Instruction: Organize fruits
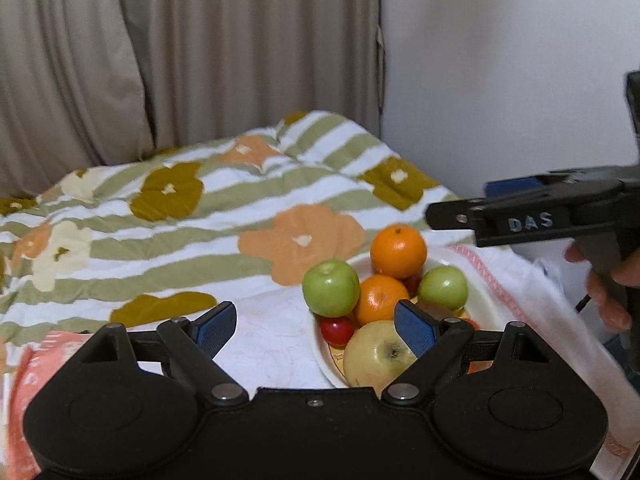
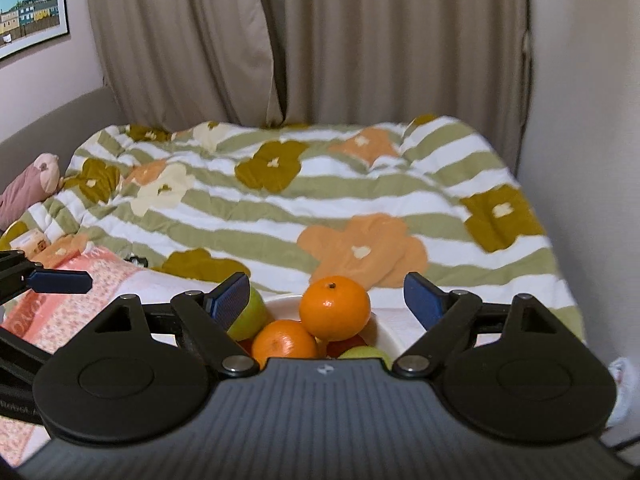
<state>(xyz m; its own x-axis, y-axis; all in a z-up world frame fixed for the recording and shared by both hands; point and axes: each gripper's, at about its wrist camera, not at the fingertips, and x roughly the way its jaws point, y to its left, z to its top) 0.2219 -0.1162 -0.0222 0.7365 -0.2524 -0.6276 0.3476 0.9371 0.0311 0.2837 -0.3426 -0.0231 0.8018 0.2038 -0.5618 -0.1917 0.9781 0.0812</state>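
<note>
1. I see my left gripper [image 1: 316, 330] with its blue pads spread wide, and nothing is between them. It hangs above the white towel [image 1: 272, 344] and the near edge of the plate [image 1: 320, 354].
2. My right gripper [image 2: 326, 302] also stands wide apart and holds nothing. The top orange [image 2: 334, 308] shows in the gap between its pads, but the pads do not touch it.
3. The fruits are all piled on the white plate, which stands on the towel with a pink border, on the bed.
4. In the left wrist view, the top orange [image 1: 398, 251] sits highest, at the far side of the pile. A second orange [image 1: 380, 298] is just below it, in the middle.
5. A green apple [image 1: 331, 288] leans at the left side of the pile and touches the second orange. Another green apple [image 1: 443, 287] is at the right side.
6. A yellow apple [image 1: 376, 354] lies nearest to me, partly behind my left gripper's right finger. A small red fruit [image 1: 338, 330] is beside it, under the left green apple; I cannot tell what kind it is.
7. The right gripper enters the left wrist view from the right, above the plate, with a hand [image 1: 608, 284] on its handle.
8. Behind the plate lies a striped blanket with flowers [image 1: 224, 216], and beige curtains [image 1: 200, 48] hang behind it.
</note>
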